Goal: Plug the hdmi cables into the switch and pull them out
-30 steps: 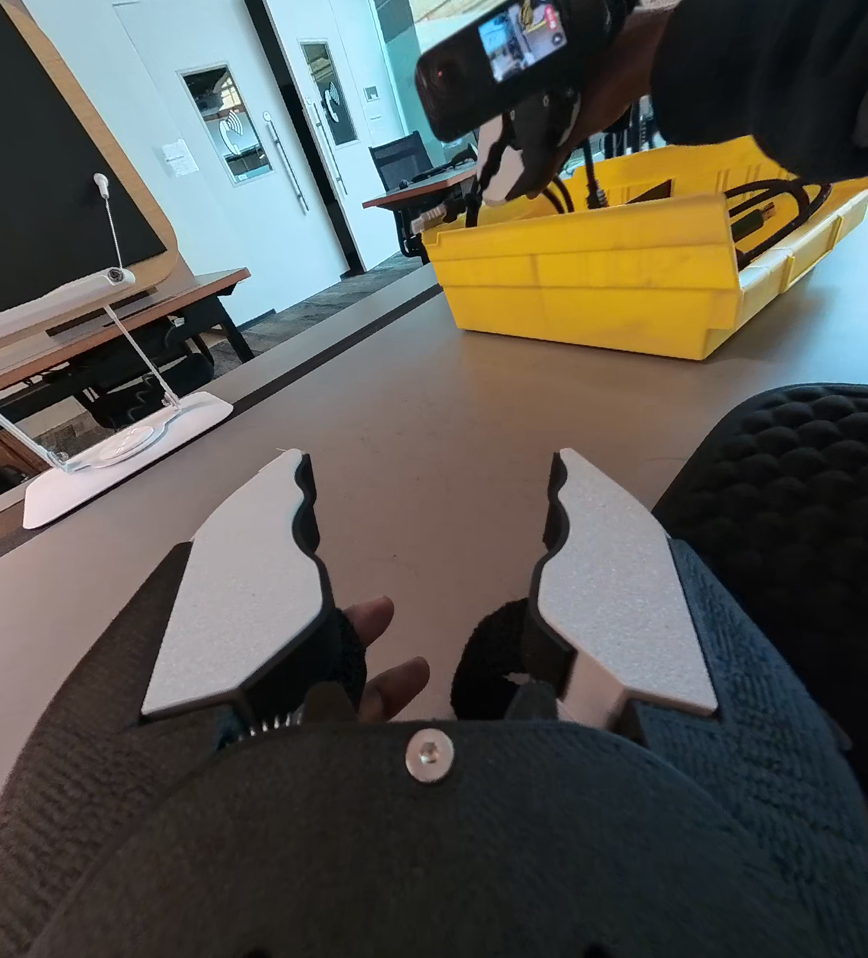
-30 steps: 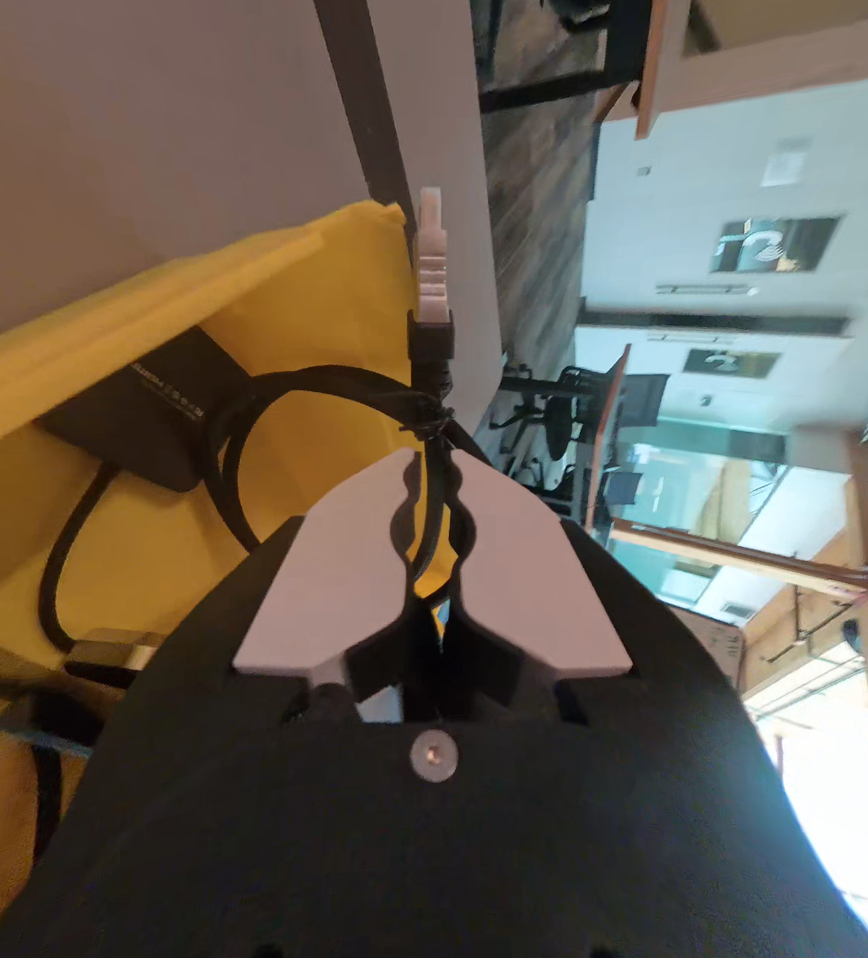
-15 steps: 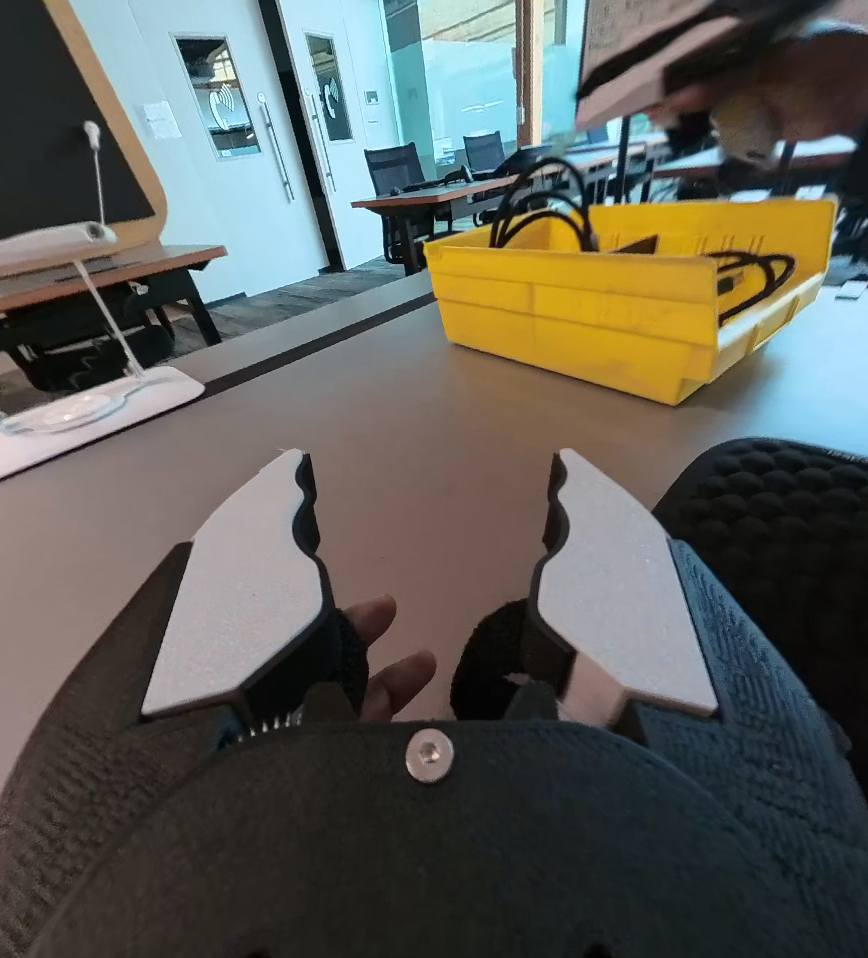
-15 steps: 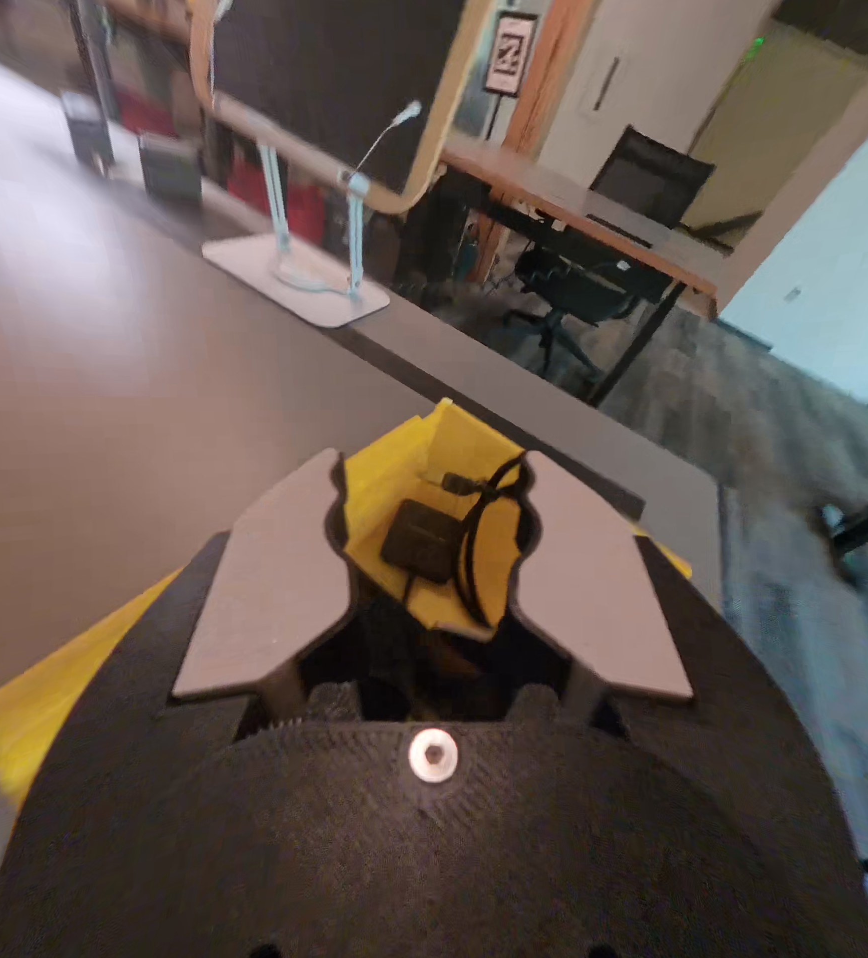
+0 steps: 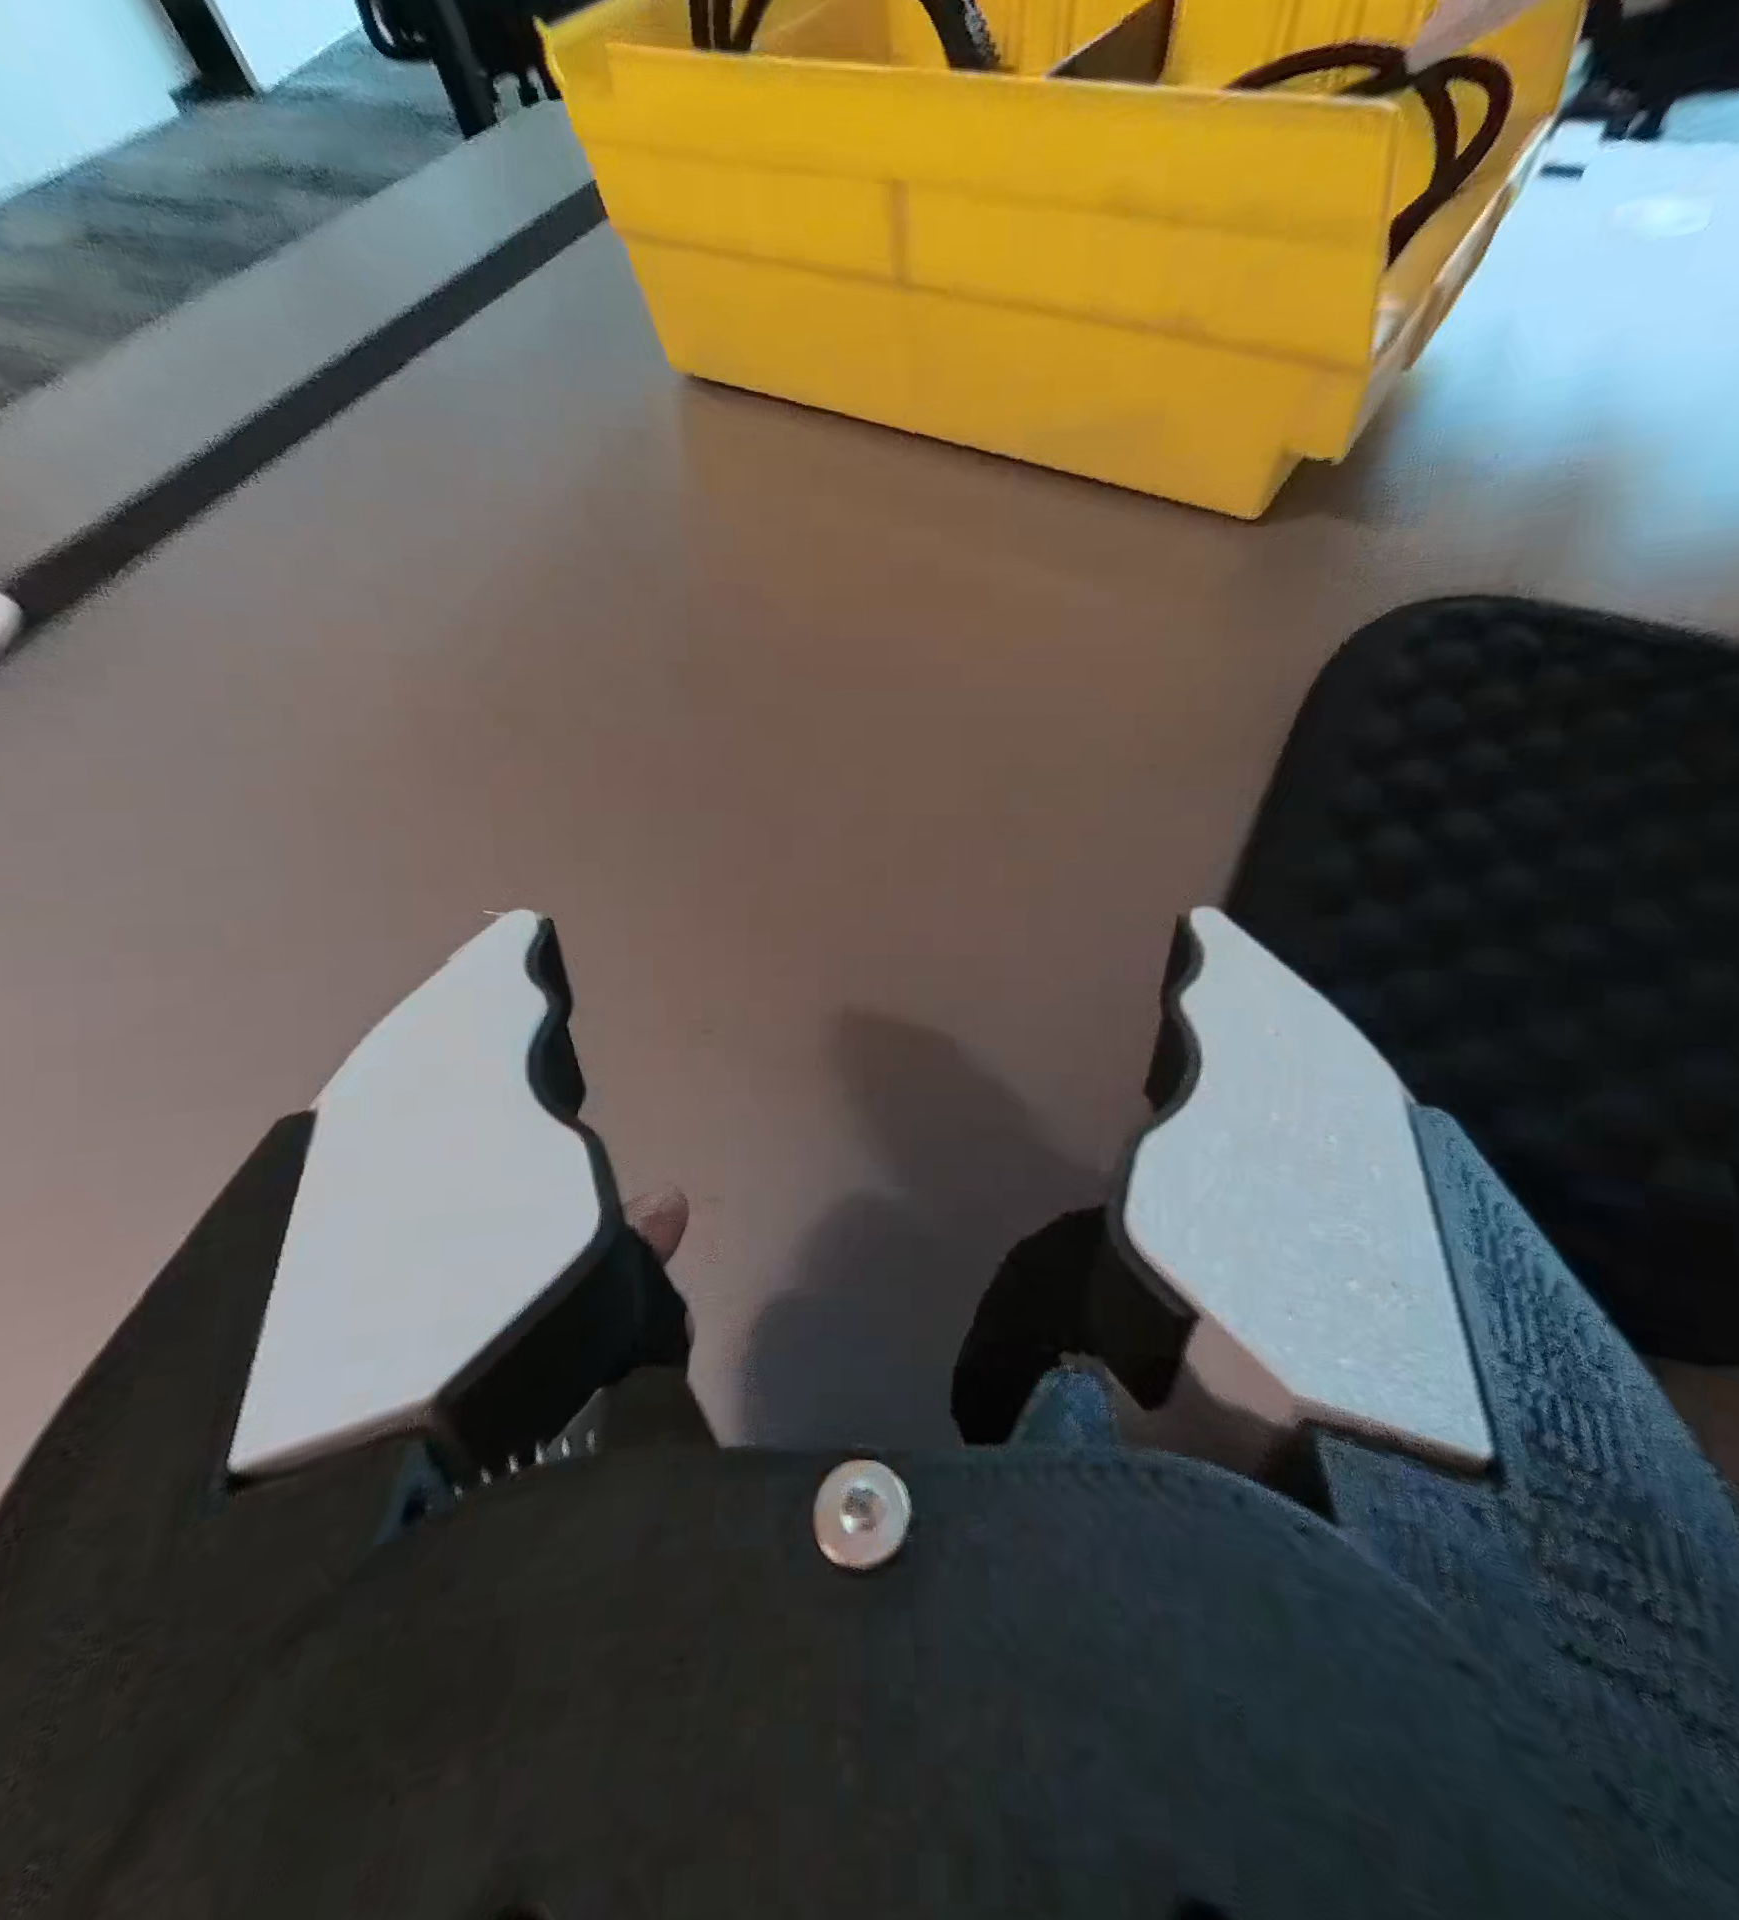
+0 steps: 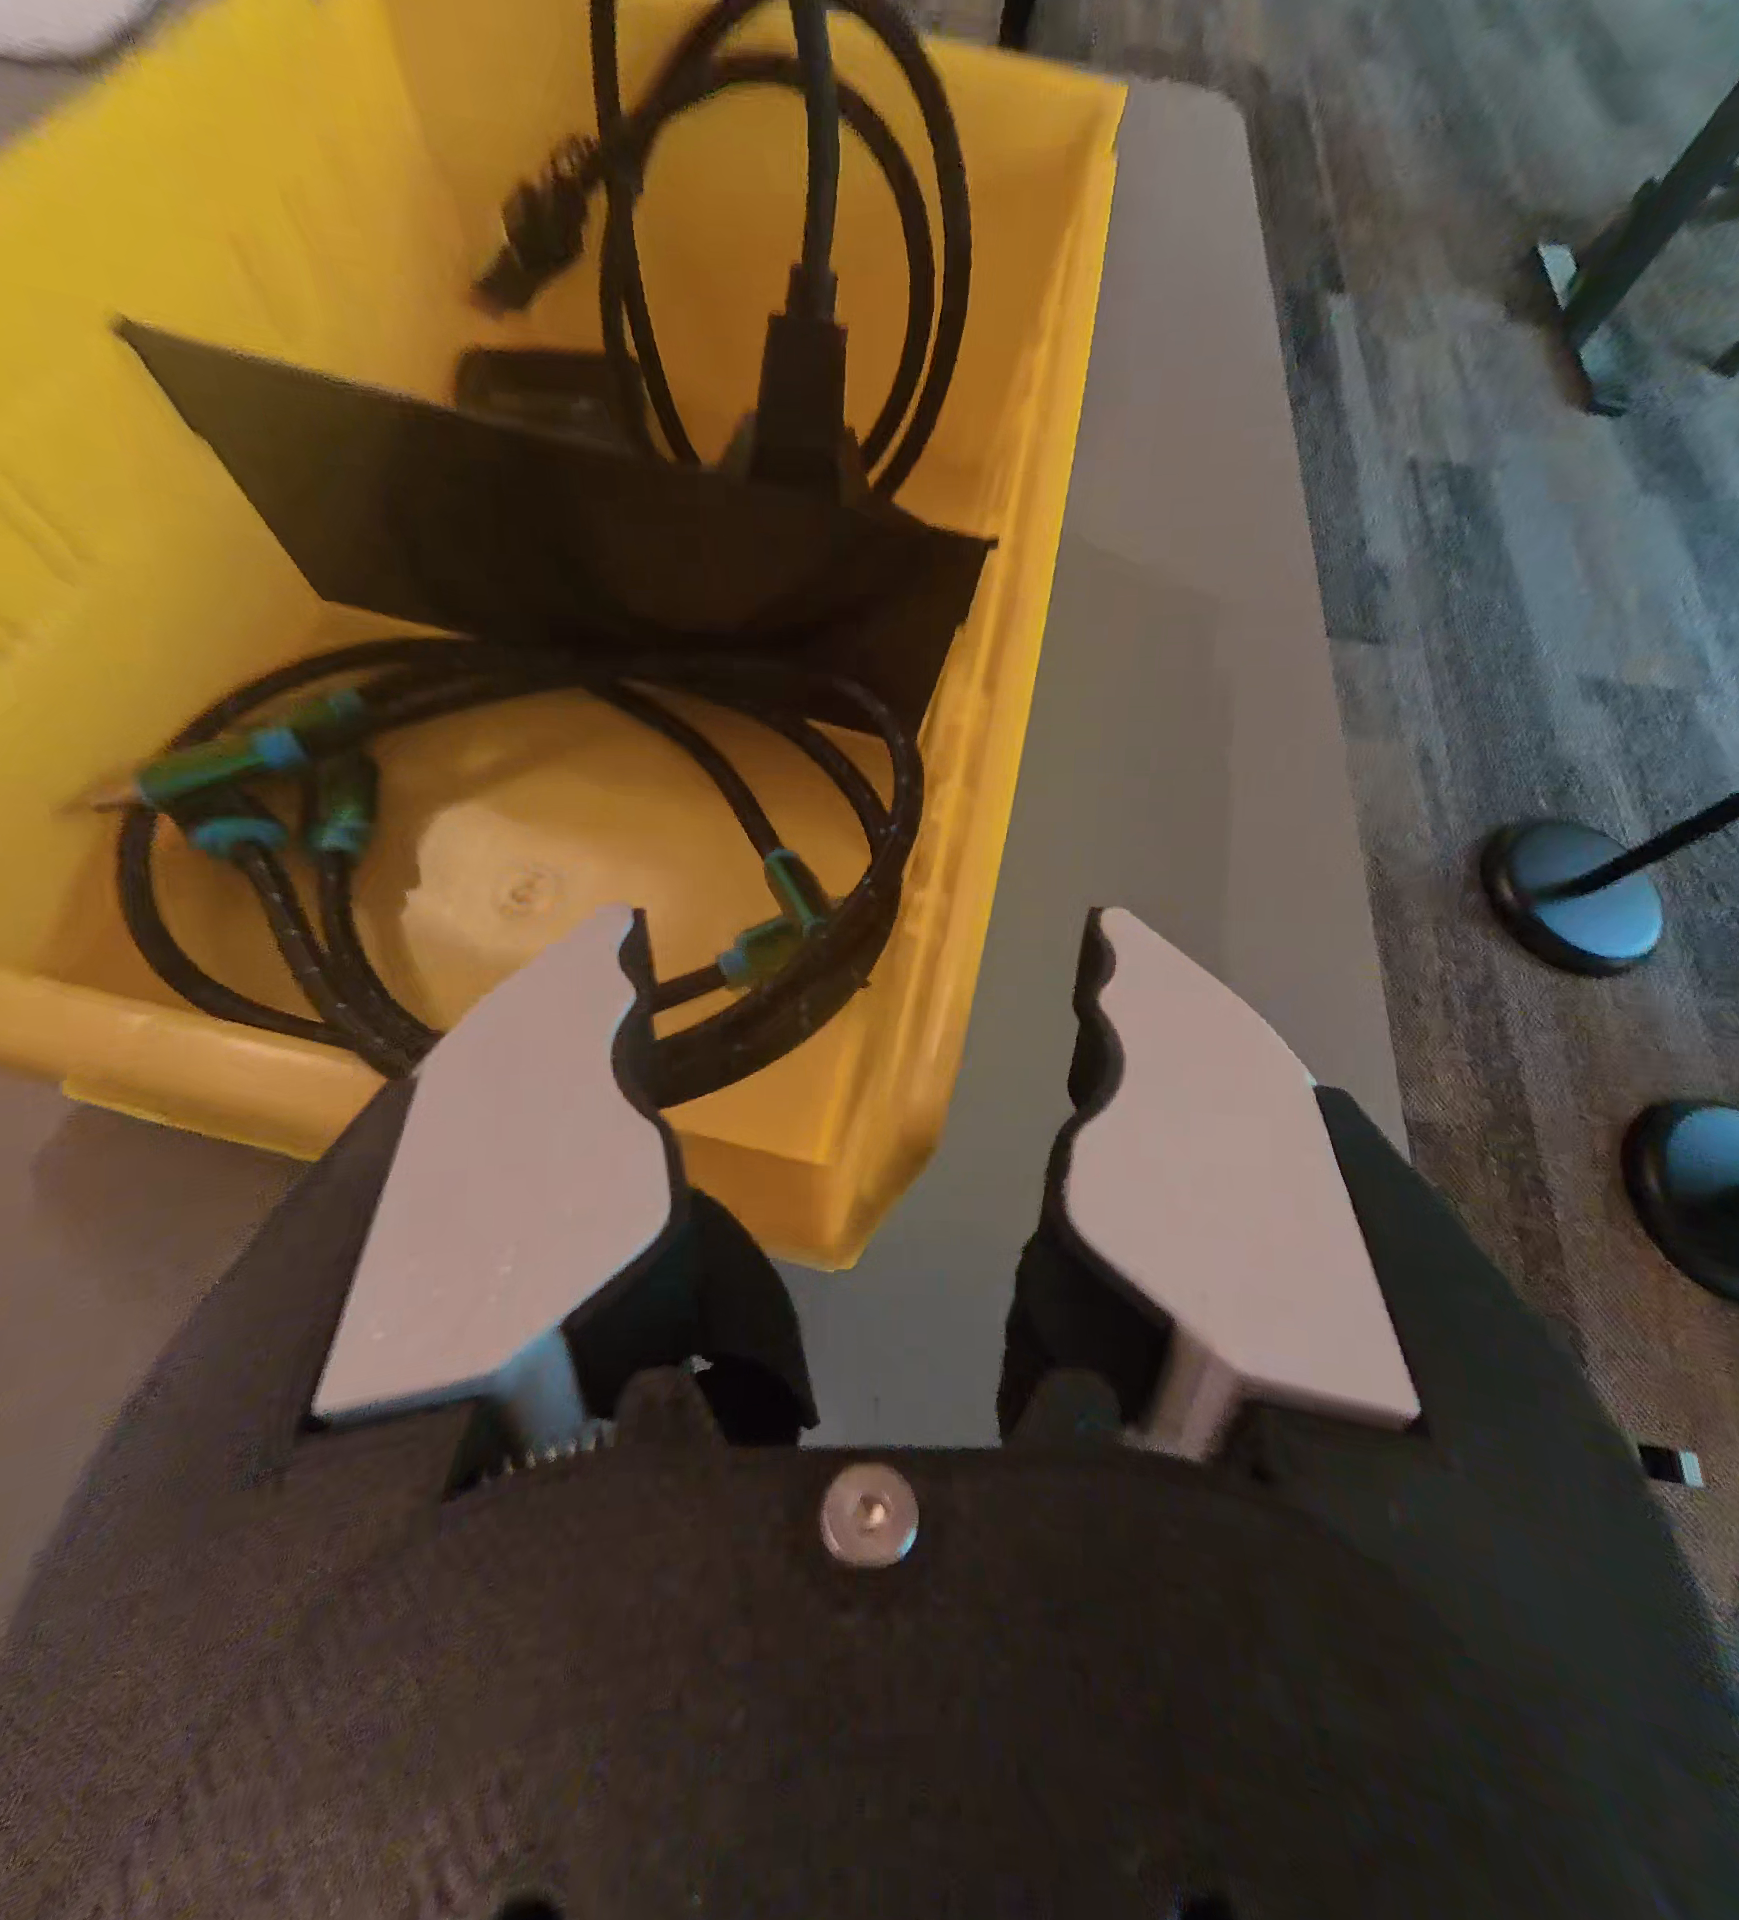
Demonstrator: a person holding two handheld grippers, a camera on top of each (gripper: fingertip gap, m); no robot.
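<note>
Since a second ago we dropped the cable: our right gripper (image 6: 865, 935) hung wide open, empty, over the yellow bin (image 6: 958, 883); left gripper (image 5: 860, 935) gaped empty too.

Right gripper (image 6: 860, 935) released the cable — fingers now spread, above the yellow bin (image 6: 1041, 520).

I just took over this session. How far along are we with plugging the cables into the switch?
Nothing looks plugged in out on the table. Both the left gripper and the right gripper are open and empty. The braided cables lie coiled in the near compartment of the yellow bin; a small black box sits behind the black divider with another cable. Picking up, plugging in and pulling out all remain.
</note>
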